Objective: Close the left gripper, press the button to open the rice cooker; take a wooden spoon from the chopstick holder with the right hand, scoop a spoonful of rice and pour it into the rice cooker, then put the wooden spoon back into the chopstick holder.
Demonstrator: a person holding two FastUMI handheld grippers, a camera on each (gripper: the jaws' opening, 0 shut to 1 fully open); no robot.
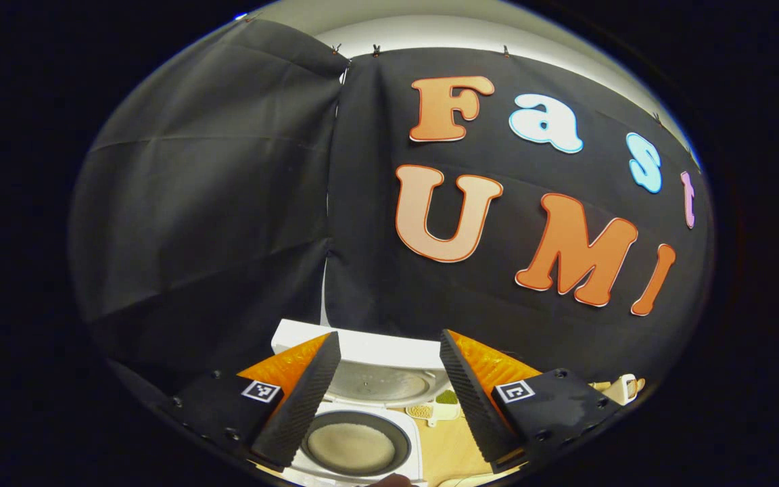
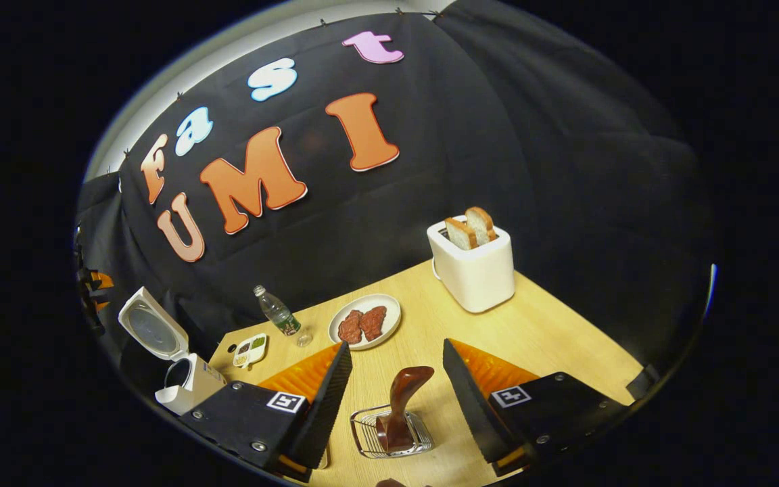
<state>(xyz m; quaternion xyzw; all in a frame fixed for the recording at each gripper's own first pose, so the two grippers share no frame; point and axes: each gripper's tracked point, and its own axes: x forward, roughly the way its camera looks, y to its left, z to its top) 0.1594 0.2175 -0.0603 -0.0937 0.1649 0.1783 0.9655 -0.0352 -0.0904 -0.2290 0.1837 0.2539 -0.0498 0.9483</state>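
- Black ribbed fingers of the right gripper (image 2: 393,372) stand wide apart and hold nothing; between them, a little further on, is the wooden spoon (image 2: 403,406).
- One wooden spoon, dark brown, stands tilted in one wire chopstick holder (image 2: 369,433) on the wooden table (image 2: 552,331). The fingers do not touch it.
- Beyond the chopstick holder lies one white plate (image 2: 389,308) with two reddish pieces on it; behind this plate, to the right, stands one white toaster (image 2: 474,270) with two bread slices in it.
- Left of the plate stands one small bottle (image 2: 276,312), then one small dish (image 2: 249,350), and further left the rice cooker (image 2: 183,382) with its lid up.
- Left gripper (image 1: 389,379) is tilted downward over the same rice cooker (image 1: 356,439), fingers also wide apart and empty.
- Between these fingers I see the open pot with pale rice inside and the raised lid (image 1: 369,368) behind it.
- One small dish (image 1: 437,406) lies on the table just right of the cooker.
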